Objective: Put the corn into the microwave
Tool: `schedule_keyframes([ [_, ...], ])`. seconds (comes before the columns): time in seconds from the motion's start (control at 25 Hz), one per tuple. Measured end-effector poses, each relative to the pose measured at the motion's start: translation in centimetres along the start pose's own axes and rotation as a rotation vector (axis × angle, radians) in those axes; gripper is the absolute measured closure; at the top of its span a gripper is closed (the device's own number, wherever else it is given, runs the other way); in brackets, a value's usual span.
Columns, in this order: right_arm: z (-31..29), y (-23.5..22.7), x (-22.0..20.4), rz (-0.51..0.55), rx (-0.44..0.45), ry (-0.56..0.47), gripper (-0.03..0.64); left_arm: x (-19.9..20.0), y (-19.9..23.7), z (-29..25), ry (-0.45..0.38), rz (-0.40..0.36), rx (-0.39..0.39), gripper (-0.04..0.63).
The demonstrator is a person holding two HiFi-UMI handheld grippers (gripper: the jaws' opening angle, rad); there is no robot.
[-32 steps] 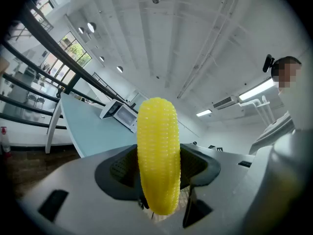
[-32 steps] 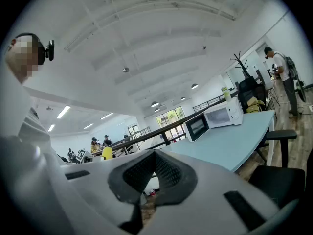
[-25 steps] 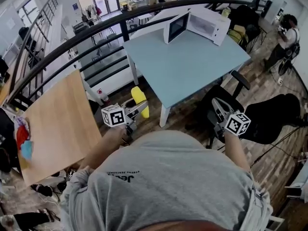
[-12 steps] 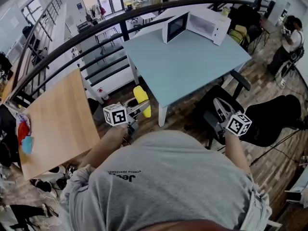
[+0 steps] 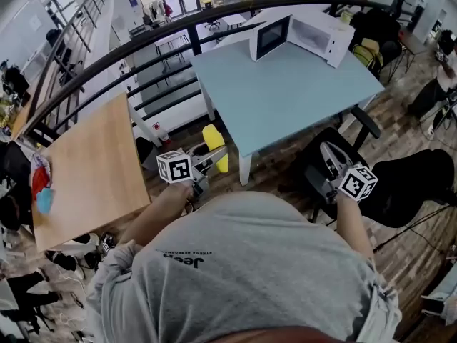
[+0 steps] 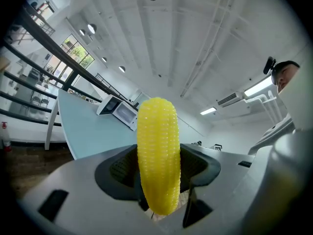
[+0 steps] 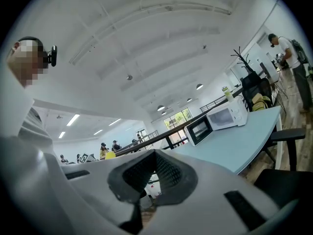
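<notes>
A yellow corn cob (image 5: 212, 138) stands crosswise between the jaws of my left gripper (image 5: 216, 153), which is shut on it. In the left gripper view the corn (image 6: 157, 151) rises upright out of the dark pads and hides the gap of the left gripper (image 6: 159, 182). The white microwave (image 5: 308, 37) stands at the far end of the light blue table (image 5: 285, 95) with its door (image 5: 270, 38) swung open. It also shows far off as the microwave (image 6: 119, 112) and the microwave (image 7: 219, 119). My right gripper (image 5: 328, 151) is shut and empty, its pads (image 7: 168, 173) closed together, over a black chair.
A wooden table (image 5: 86, 170) lies at the left with red and blue items at its far edge. A black office chair (image 5: 357, 123) stands by the blue table's near right side. A dark curved railing (image 5: 143, 45) runs behind both tables, with stairs below.
Both grippers have edged a little toward the blue table. The corn stays gripped in the left one and the right one stays shut.
</notes>
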State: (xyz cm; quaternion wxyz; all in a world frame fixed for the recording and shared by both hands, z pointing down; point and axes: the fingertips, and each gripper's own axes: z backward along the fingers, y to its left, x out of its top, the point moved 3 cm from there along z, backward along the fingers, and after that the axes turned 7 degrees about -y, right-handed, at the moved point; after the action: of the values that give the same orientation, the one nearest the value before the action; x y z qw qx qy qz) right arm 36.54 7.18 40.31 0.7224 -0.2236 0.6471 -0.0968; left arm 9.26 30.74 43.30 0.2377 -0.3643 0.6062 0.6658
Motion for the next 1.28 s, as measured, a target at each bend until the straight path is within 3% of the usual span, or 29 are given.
schedule_keyframes([
  [0.16,-3.2,-0.4,-0.4,-0.003,0.020,0.014,0.601,1.0,2.0,0.5,-0.008,0.009,0.015,0.330],
  [0.36,-9.3,-0.1,-1.4,0.007,0.008,0.021,0.601,3.9,7.9,1.9,-0.022,0.025,0.015,0.330],
  [0.6,-20.5,0.7,-2.2,-0.006,-0.042,-0.001,0.601,11.2,17.8,3.5,-0.019,0.022,0.000,0.330],
  [0.88,-31.6,2.2,-1.7,0.017,-0.093,-0.027,0.601,18.9,25.6,6.4,0.017,0.000,-0.014,0.330],
  [1.28,-39.7,0.6,-0.6,0.047,-0.178,-0.051,0.601,23.7,33.1,7.4,0.038,0.028,-0.021,0.330],
])
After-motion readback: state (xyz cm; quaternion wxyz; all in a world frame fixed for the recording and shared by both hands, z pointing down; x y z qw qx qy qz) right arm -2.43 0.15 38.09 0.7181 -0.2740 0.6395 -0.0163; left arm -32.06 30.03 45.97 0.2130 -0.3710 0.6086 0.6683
